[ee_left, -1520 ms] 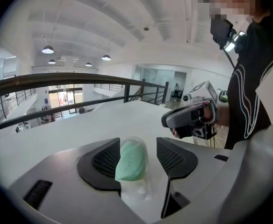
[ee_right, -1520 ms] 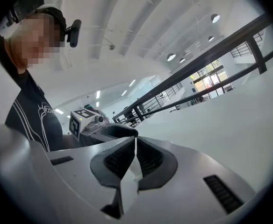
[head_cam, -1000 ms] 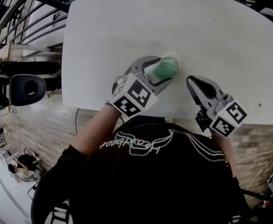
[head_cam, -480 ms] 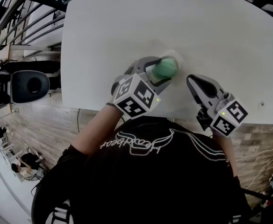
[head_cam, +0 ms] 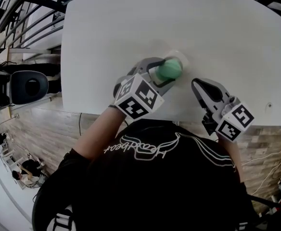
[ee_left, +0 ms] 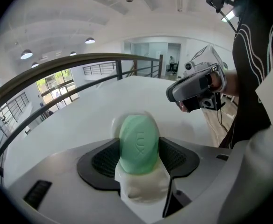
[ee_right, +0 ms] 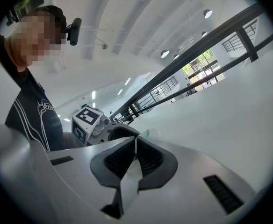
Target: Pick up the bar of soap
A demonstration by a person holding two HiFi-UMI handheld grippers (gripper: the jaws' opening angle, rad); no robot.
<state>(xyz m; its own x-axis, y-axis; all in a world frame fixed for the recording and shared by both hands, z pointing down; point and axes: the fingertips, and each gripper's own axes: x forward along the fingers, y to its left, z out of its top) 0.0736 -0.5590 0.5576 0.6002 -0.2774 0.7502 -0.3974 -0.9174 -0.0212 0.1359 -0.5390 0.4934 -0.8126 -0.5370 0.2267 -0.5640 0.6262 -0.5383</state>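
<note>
A green oval bar of soap (head_cam: 169, 69) (ee_left: 139, 143) stands on edge between the jaws of my left gripper (head_cam: 165, 74) (ee_left: 139, 154), which is shut on it a little above the white table (head_cam: 131, 28). A pale round mark or dish (head_cam: 180, 57) lies on the table just past the soap. My right gripper (head_cam: 201, 86) (ee_right: 134, 149) hovers to the right of the soap near the table's front edge, its jaws shut with nothing between them. In the right gripper view the left gripper (ee_right: 109, 130) shows just beyond the jaws.
The white table fills the middle of the head view, with bare surface behind and to both sides of the grippers. Black railings (head_cam: 25, 13) run past its far left corner. A black chair (head_cam: 30, 86) stands off the left edge, above a brick-patterned floor (head_cam: 49, 129).
My left gripper has lifted and shifted slightly with the soap in it, away from the pale mark on the table. The right gripper has stayed in place.
</note>
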